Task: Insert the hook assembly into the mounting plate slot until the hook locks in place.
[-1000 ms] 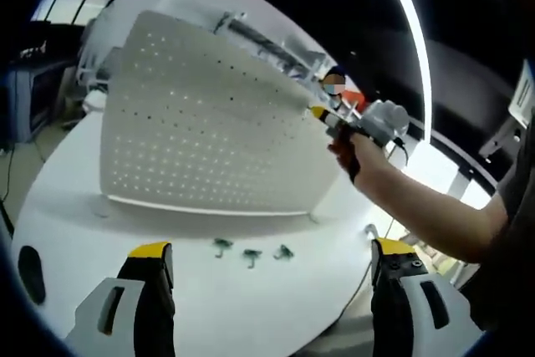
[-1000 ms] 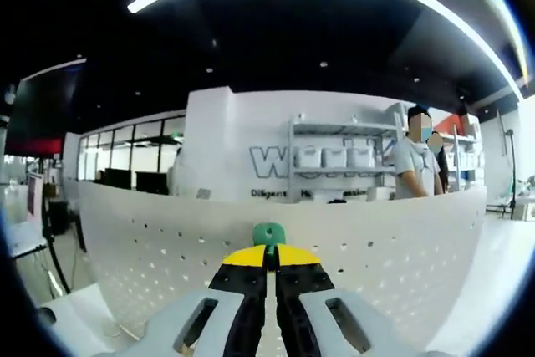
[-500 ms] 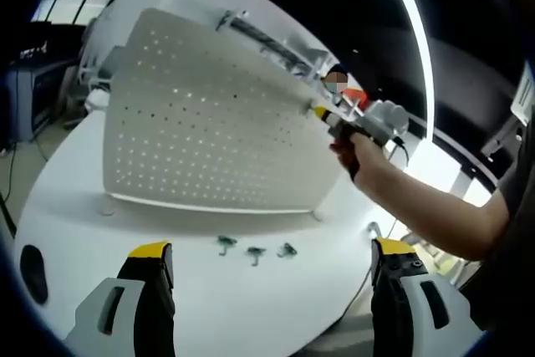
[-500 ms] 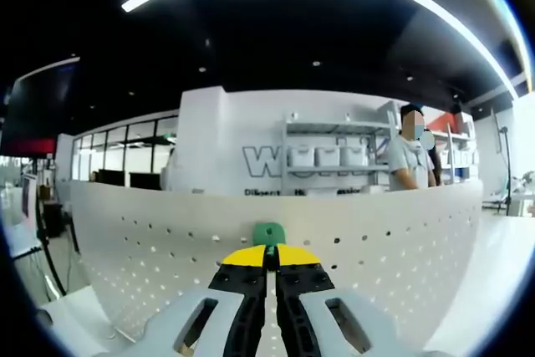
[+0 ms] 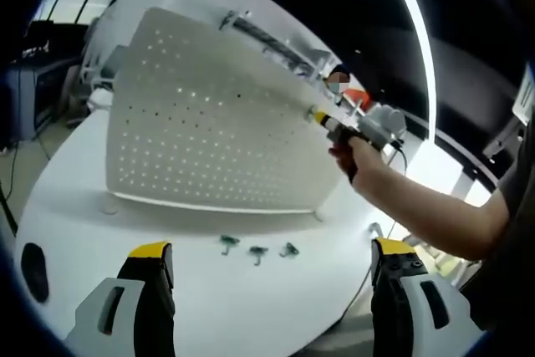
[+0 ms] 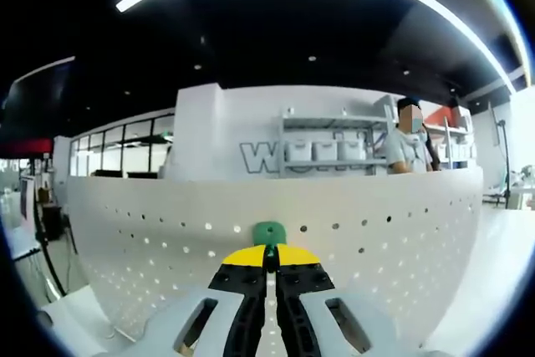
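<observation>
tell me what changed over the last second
The right gripper, shut on the small green plastic hook, moved closer to the white perforated mounting plate, near its top edge. The left gripper stayed open, and three green hooks stayed on the white table.

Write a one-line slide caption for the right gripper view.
Right hand-held gripper, shut on a green hook, holds it at the white pegboard.

The left gripper (image 5: 267,269) is showing two pale grey jaws with black inner faces and yellow tips. The right gripper (image 6: 268,250) is wearing the same grey, black and yellow, and a dark cable is trailing from its body. A dark sleeve (image 5: 520,206) is covering the person's upper arm.
</observation>
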The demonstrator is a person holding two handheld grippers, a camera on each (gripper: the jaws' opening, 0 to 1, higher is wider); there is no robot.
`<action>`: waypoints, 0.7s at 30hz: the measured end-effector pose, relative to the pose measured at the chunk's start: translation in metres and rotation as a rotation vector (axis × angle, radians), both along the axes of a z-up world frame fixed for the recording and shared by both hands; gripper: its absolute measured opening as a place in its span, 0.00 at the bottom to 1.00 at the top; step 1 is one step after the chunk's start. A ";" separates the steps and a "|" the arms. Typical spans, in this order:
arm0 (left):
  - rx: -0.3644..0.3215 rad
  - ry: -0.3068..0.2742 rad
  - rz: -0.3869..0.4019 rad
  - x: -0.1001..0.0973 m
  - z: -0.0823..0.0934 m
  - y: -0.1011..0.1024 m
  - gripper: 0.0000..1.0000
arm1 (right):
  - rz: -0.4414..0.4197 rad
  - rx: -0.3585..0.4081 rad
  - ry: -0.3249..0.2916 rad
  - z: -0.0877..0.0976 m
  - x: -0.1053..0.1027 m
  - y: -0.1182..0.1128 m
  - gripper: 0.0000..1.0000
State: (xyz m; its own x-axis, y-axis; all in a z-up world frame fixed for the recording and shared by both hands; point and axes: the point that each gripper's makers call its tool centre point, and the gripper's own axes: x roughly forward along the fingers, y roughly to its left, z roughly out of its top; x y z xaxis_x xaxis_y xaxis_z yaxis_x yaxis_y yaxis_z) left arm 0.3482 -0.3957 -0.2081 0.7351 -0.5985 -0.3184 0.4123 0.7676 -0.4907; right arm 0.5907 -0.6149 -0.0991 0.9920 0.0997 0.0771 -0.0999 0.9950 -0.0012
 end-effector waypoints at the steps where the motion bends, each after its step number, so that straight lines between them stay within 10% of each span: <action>1: 0.000 0.000 0.001 0.000 0.000 0.000 1.00 | -0.002 -0.006 0.004 -0.001 0.000 0.000 0.00; 21: 0.001 -0.010 0.008 -0.004 0.002 0.003 1.00 | 0.010 -0.031 0.018 0.011 -0.007 0.002 0.09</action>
